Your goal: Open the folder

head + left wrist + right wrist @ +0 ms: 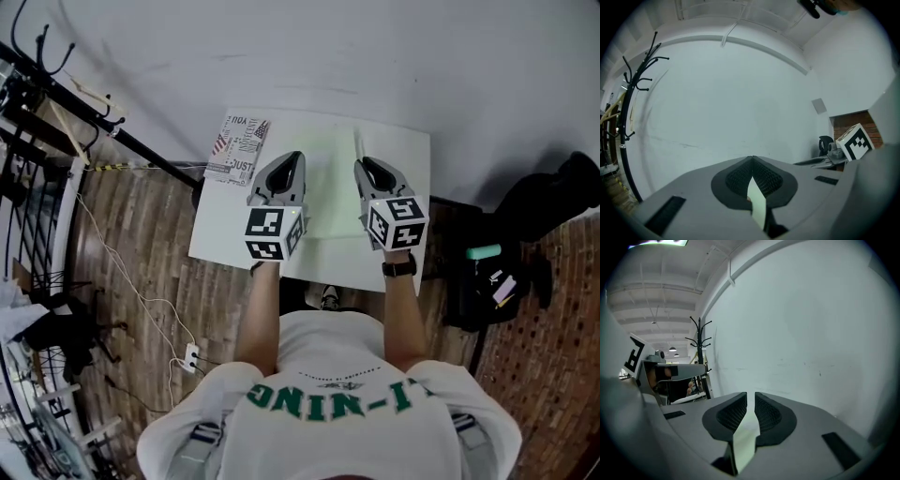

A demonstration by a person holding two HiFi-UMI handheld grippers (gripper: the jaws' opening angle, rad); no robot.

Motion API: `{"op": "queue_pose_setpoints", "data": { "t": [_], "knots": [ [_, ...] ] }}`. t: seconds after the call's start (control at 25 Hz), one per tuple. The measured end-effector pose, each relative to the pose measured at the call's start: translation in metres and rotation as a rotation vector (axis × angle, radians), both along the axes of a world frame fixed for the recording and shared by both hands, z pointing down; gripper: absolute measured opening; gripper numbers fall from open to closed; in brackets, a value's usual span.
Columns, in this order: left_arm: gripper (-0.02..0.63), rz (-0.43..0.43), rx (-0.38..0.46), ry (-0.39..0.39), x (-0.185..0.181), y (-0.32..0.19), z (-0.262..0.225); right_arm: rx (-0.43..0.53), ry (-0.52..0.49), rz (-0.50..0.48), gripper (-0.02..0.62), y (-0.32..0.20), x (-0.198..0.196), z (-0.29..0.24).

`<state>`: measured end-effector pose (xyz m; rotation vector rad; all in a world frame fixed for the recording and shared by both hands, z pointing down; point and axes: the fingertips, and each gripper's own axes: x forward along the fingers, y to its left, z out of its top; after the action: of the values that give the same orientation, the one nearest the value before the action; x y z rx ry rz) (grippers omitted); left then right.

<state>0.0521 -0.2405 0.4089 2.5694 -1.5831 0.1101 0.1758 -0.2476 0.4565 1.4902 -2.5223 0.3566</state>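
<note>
A pale green folder [328, 192] lies flat on a small white table [408, 155]. My left gripper [294, 156] hovers over the folder's left part; in the left gripper view its tips [751, 158] meet, shut, with only a pale green sliver [757, 206] showing low behind the pads. My right gripper [364, 163] is over the folder's right side. Its jaws [750, 393] stand a narrow slit apart, and pale green [744, 446] shows through the slit, with nothing pinched. Both grippers point towards the white wall, nearly level.
A printed booklet [239, 148] lies on the table's far left corner. A black coat rack [637, 79] stands to the left by the wall. A black bag [553, 202] sits on the floor to the right. Cables run over the wooden floor [141, 300].
</note>
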Motion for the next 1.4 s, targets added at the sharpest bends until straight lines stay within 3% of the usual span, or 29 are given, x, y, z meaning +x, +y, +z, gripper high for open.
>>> {"op": "queue_pose_setpoints", "data": {
  "t": [0.2,0.52,0.72,1.12,1.4],
  "knots": [
    [0.014,0.047,-0.030,-0.005,0.006,-0.023,0.014,-0.075,0.067,0.016,0.110,-0.018,0.009,0.030],
    [0.014,0.092,-0.070,-0.005,0.006,-0.057,0.030,-0.237,0.032,0.017,0.192,-0.041,0.013,0.090],
    [0.014,0.103,-0.095,-0.015,0.000,-0.069,0.039,-0.387,0.001,-0.034,0.302,-0.041,0.009,0.138],
    [0.014,0.122,-0.149,-0.018,-0.009,-0.090,0.065,-0.607,-0.184,0.011,0.359,-0.047,0.014,0.207],
    [0.014,0.122,-0.164,-0.017,-0.015,-0.099,0.073,-0.663,-0.340,-0.008,0.346,-0.054,0.006,0.209]
  ]
}}
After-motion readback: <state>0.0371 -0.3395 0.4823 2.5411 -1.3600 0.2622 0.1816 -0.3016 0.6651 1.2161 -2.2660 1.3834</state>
